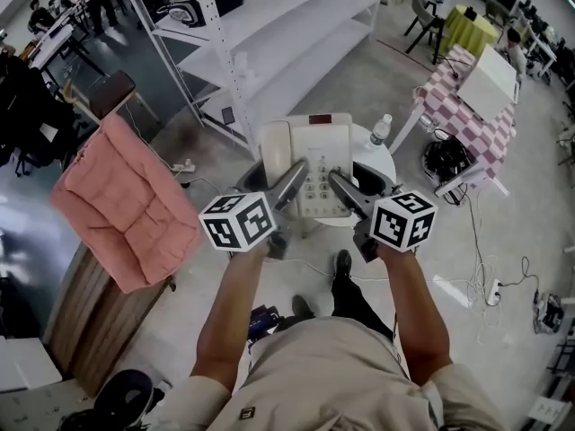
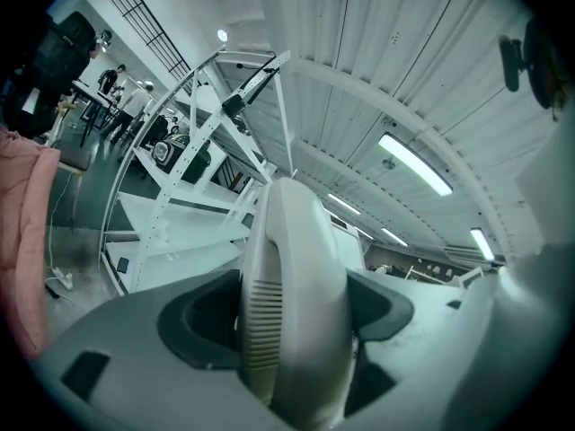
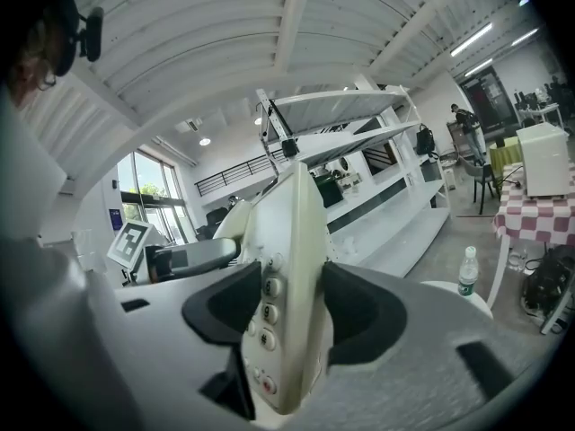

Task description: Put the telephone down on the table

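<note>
A white desk telephone (image 1: 310,160) with its handset on the left and a keypad in the middle is held between both grippers over a small round white table (image 1: 382,164). My left gripper (image 1: 296,176) is shut on the handset side; the handset (image 2: 292,303) fills the space between its jaws. My right gripper (image 1: 334,181) is shut on the telephone's right edge, where the keypad buttons (image 3: 268,317) show between its dark pads. The phone hides most of the table top, so I cannot tell whether it touches the table.
A plastic water bottle (image 1: 380,131) stands on the round table's far edge. A white shelving rack (image 1: 269,34) stands behind it. A pink cushion (image 1: 126,200) lies on a wooden stand at left. At right are a checked-cloth table (image 1: 467,106) and floor cables (image 1: 485,277).
</note>
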Tool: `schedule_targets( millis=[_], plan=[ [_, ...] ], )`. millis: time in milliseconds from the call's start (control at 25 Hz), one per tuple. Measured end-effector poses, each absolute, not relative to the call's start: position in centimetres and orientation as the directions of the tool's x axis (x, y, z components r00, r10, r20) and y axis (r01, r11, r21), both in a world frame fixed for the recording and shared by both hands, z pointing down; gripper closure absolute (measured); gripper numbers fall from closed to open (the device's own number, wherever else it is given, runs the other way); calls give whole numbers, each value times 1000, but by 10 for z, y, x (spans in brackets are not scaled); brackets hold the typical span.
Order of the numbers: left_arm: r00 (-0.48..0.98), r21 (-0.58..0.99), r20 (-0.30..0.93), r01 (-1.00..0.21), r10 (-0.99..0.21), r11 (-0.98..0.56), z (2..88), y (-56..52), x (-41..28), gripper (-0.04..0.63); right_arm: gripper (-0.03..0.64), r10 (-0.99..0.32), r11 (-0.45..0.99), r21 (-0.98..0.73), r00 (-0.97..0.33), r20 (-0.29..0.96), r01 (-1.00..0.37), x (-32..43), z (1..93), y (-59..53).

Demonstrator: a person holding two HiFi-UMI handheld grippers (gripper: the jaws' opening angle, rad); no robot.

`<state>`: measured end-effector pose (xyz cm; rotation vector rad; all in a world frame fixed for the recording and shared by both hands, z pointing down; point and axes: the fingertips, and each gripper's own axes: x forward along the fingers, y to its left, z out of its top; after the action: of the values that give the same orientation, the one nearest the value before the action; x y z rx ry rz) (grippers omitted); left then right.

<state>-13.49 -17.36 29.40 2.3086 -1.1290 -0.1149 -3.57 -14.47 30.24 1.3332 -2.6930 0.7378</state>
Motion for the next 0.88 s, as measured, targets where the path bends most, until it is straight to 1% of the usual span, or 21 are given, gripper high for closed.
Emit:
schedule_targets(
  millis=[360, 880],
  plan=[
    [577, 500, 166, -748, -800, -436, 292, -199, -152, 253, 417, -680, 584, -400, -695, 236, -707, -50, 303, -179],
    [528, 500, 205, -780, -824, -376, 308, -250, -126, 253, 416, -626, 607, -432, -736, 258, -668, -24, 321, -235]
  ],
)
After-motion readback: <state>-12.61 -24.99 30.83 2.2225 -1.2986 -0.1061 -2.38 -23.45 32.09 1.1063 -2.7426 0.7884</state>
